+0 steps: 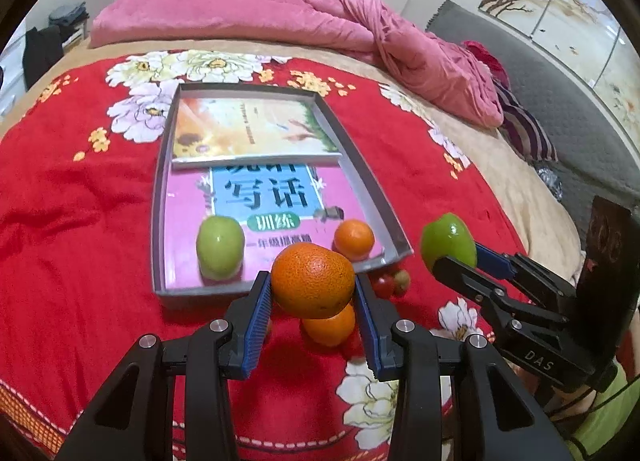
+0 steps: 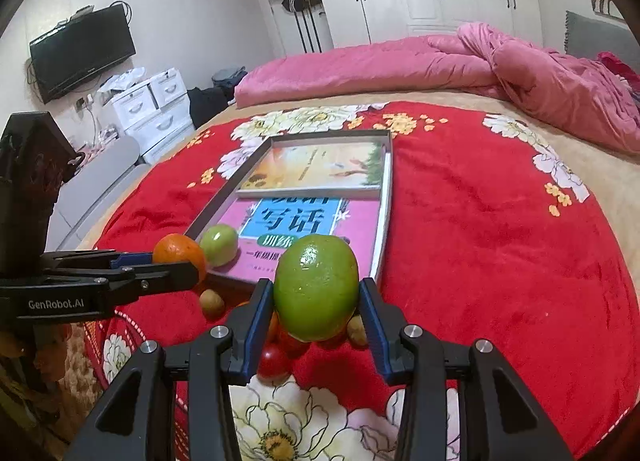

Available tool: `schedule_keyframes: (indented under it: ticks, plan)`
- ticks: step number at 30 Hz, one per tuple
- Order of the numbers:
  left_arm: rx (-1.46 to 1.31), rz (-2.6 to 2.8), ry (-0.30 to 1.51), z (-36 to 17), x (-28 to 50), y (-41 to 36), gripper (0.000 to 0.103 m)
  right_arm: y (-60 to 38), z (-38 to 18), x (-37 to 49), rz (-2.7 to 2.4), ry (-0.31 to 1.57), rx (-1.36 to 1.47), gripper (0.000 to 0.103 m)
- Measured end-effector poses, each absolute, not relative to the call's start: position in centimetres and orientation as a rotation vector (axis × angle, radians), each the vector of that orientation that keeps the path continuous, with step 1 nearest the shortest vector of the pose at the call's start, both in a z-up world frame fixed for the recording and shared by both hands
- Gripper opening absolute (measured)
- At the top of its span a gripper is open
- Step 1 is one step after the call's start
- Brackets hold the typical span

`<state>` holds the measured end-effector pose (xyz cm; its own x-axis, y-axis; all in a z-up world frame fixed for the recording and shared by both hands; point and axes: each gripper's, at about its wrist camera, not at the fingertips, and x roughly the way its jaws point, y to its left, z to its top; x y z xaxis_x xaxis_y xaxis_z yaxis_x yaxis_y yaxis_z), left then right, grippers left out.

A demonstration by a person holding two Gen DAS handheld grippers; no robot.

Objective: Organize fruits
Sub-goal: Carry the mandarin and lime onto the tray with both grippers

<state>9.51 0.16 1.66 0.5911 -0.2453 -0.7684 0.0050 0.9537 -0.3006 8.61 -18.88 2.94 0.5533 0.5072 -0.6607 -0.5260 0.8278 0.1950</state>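
Left gripper (image 1: 313, 289) is clamped on an orange (image 1: 313, 280), raised above the blanket (image 1: 80, 229) just off the tray's (image 1: 157, 197) near edge. Right gripper (image 2: 316, 301) is clamped on a green apple (image 2: 316, 287), also raised, off the tray's near right corner. Inside the tray, on a pink book (image 1: 184, 197) at the near edge, rest a second apple (image 1: 220, 247) and a small orange (image 1: 354, 239). A third orange (image 1: 330, 327) is partly hidden beneath the held one. Small red fruits (image 2: 274, 361) under the right gripper are partly covered; type unclear.

Second orange (image 1: 330, 325) half hidden under held orange (image 1: 313, 280); small, perhaps red fruits (image 2: 276, 359) behind fingers.
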Motion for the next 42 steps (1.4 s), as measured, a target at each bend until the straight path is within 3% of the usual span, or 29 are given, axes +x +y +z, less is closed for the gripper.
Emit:
schedule_keyframes:
  ticks: [42]
  plan:
    - [-0.162,-0.129,1.005,-3.8,15.1,-1.6,0.042,-17.1,2.0,13.1,0.546,0.746,-0.125,0.044]
